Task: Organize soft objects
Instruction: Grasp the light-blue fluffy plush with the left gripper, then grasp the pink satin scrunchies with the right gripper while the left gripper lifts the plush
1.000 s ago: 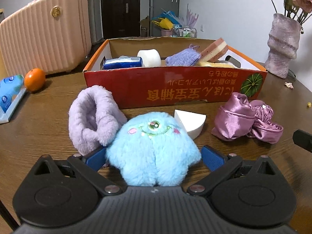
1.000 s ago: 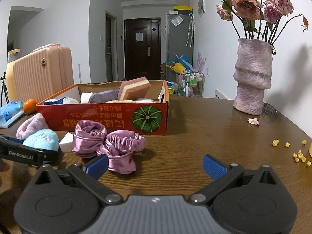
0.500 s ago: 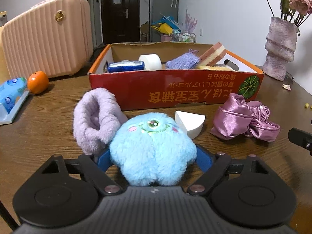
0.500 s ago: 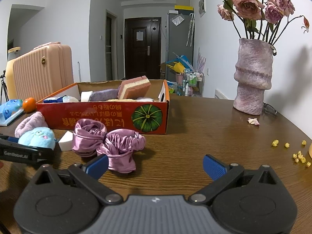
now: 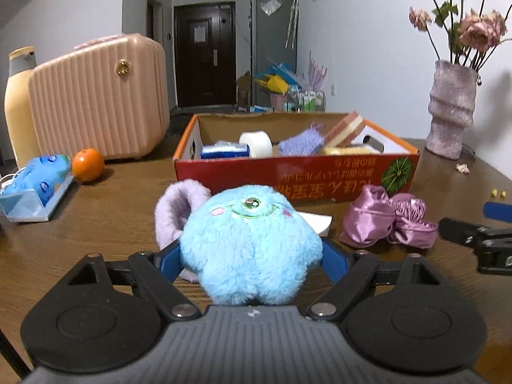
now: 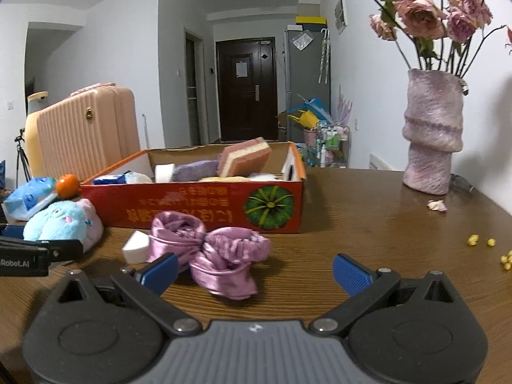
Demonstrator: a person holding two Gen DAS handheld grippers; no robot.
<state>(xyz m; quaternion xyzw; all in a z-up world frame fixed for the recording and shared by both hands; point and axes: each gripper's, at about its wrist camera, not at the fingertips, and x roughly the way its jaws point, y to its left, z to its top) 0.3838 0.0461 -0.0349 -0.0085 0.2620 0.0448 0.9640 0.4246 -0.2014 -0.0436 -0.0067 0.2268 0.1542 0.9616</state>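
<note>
My left gripper point(image 5: 251, 257) is shut on a fluffy blue plush toy point(image 5: 249, 240) and holds it just above the table; the toy also shows in the right wrist view point(image 6: 59, 224). Behind it lie a lilac fuzzy band point(image 5: 174, 211) and a white foam wedge point(image 5: 316, 222). A pink satin bonnet point(image 5: 387, 220) lies to the right, and in the right wrist view point(image 6: 217, 249) it sits just ahead of my right gripper point(image 6: 256, 270), which is open and empty. The red cardboard box point(image 5: 297, 172) behind holds sponges, tape and other soft items.
An orange point(image 5: 88, 169) and a blue packet tray point(image 5: 35, 185) lie at the left. A pink suitcase point(image 5: 99, 99) stands behind them. A pink vase point(image 6: 432, 134) with flowers stands at the right, with yellow crumbs point(image 6: 480, 241) on the wooden table point(image 6: 368, 224).
My left gripper closed on the blue plush toy and raised it. My right gripper moved slightly toward the satin bonnet and stayed open.
</note>
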